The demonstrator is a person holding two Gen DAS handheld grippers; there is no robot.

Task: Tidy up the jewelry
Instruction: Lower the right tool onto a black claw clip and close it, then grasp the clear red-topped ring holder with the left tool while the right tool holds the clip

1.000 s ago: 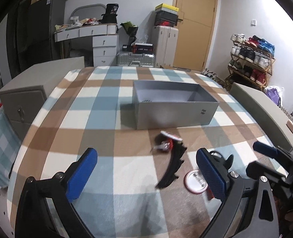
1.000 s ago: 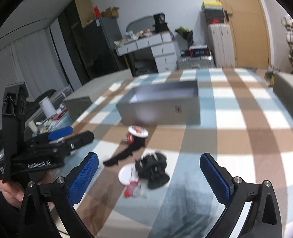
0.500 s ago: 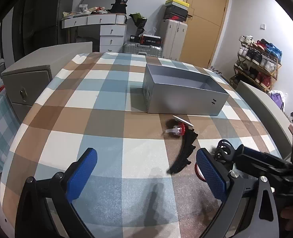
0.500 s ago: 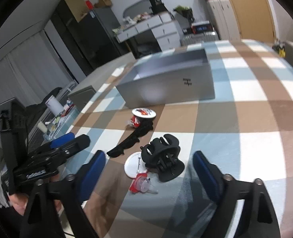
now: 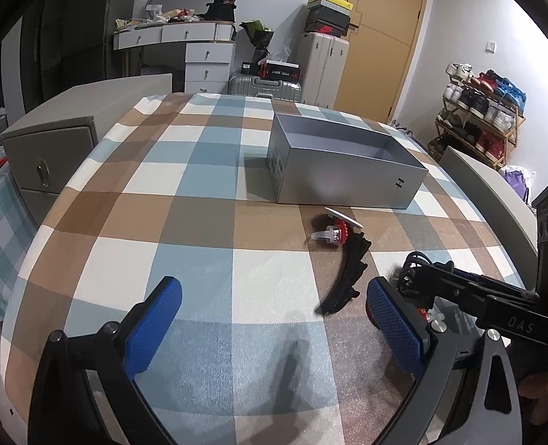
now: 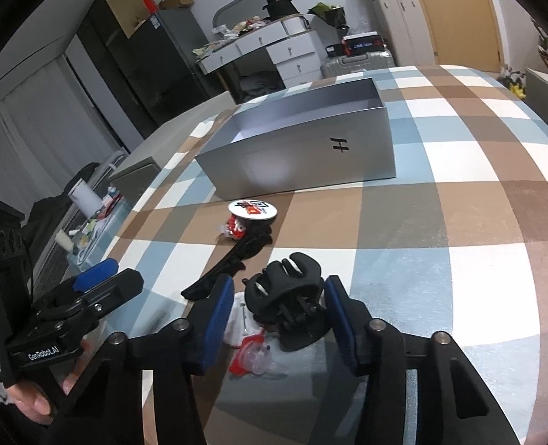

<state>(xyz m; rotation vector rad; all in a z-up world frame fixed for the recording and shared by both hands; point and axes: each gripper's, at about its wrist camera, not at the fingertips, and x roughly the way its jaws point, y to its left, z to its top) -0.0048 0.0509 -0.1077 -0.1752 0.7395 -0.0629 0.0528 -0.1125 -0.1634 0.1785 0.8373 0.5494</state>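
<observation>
A black claw hair clip (image 6: 292,296) lies on the checked tablecloth, between the blue pads of my right gripper (image 6: 279,319), whose jaws stand partly closed around it without visibly pressing it. A white round badge (image 6: 236,324) and a red clip (image 6: 251,356) lie under it. A curved black comb clip (image 6: 233,263), a red ring piece (image 6: 236,224) and a printed badge (image 6: 252,208) lie before the open grey box (image 6: 311,152). My left gripper (image 5: 270,319) is open and empty, left of the comb clip (image 5: 348,278). The box also shows in the left wrist view (image 5: 344,170).
A grey cabinet (image 5: 47,148) stands off the table's left side, a grey panel (image 5: 488,193) off its right. A white desk with drawers (image 5: 185,44), suitcases (image 5: 322,63) and a shoe rack (image 5: 481,100) stand behind.
My right gripper has moved forward and down over the black claw clip and its jaws have narrowed around it. My left gripper has shifted slightly and stays open.
</observation>
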